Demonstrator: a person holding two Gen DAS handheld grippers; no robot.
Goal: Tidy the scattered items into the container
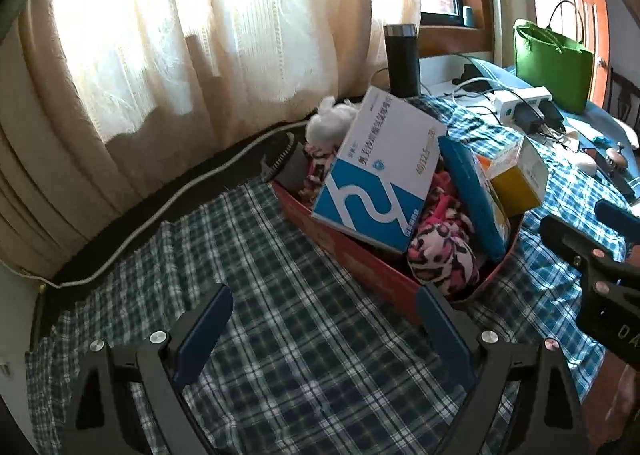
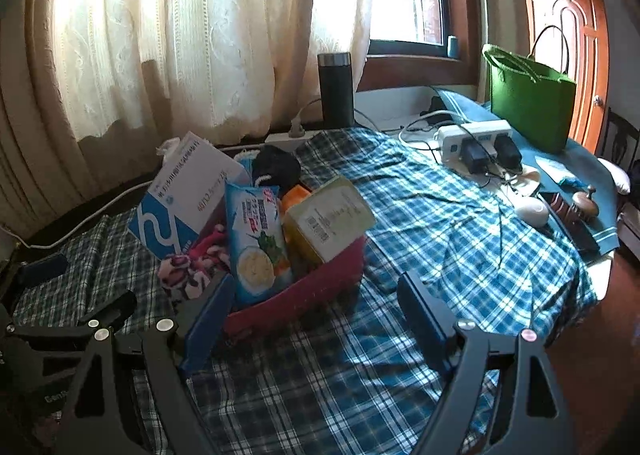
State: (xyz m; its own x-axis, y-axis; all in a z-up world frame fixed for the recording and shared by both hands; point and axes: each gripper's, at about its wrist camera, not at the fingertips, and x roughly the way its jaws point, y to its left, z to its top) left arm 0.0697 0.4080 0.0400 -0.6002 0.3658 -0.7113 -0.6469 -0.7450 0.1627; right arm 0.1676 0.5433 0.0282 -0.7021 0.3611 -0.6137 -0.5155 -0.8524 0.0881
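Grippers left (image 1: pixel 324 329), right (image 2: pixel 316 309) spread, empty; bare plaid cloth (image 1: pixel 280 255) beside box (image 1: pixel 360 255).

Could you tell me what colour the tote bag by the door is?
The tote bag is bright green, clearest in the right wrist view.

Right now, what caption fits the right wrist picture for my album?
Red box stuffed with a blue-and-white carton, food packet and pink fleece on a plaid cloth, open right gripper nearby.
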